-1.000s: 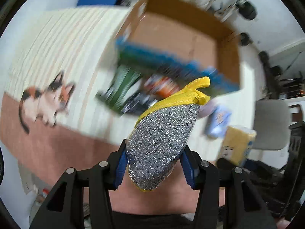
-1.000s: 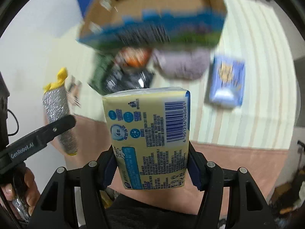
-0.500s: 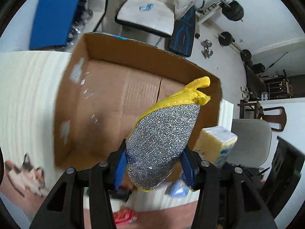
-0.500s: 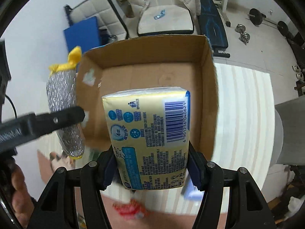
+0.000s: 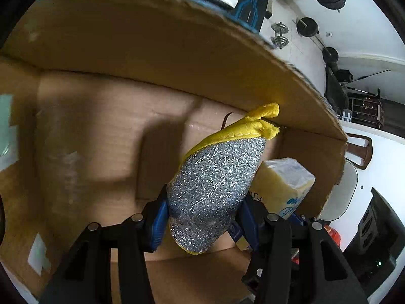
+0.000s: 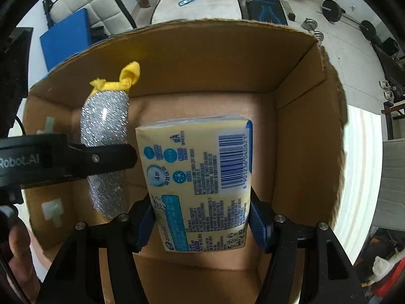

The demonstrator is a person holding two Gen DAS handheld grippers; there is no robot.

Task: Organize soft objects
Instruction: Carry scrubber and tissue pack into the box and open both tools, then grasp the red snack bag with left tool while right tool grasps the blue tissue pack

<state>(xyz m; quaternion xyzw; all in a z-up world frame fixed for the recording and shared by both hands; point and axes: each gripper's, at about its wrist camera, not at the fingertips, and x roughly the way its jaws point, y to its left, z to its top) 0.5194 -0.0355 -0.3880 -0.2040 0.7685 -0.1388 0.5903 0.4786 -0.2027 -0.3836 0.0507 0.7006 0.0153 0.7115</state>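
While both tools are held over the open cardboard box [image 6: 298, 58], each is seen clamped on a soft item. Nearest the right wrist camera, the right gripper [image 6: 202, 217] is closed on a yellow tissue pack [image 6: 197, 179], whose printed side with barcode is turned toward the lens; its blue pads [image 6: 258, 223] are pressed against the pack's lower sides. The pack is held inside the box opening, above the bare brown floor, toward the right wall.

Just beside it, on the left of that view, the left gripper [image 6: 108, 157] is seen from the side, gripping a glittery silver scouring pad [image 6: 105, 136] around its middle. In the left wrist view the left gripper [image 5: 202, 217] is shown with its blue pads [image 5: 158, 224] set against the pad's [image 5: 215, 185] lower flanks; the jaws have just been opening slightly, yet the pad is held between them. The pad's yellow knotted loop [image 5: 263, 121] is pointed toward the far wall of the box [image 5: 152, 50], and whether it touches cannot be told.

Pale tape patches [image 6: 52, 210] are visible on the left wall. Beyond the box, a white padded bench [image 6: 197, 5], a blue mat [image 6: 65, 38] and dumbbell weights [image 6: 331, 6] are seen on the floor.
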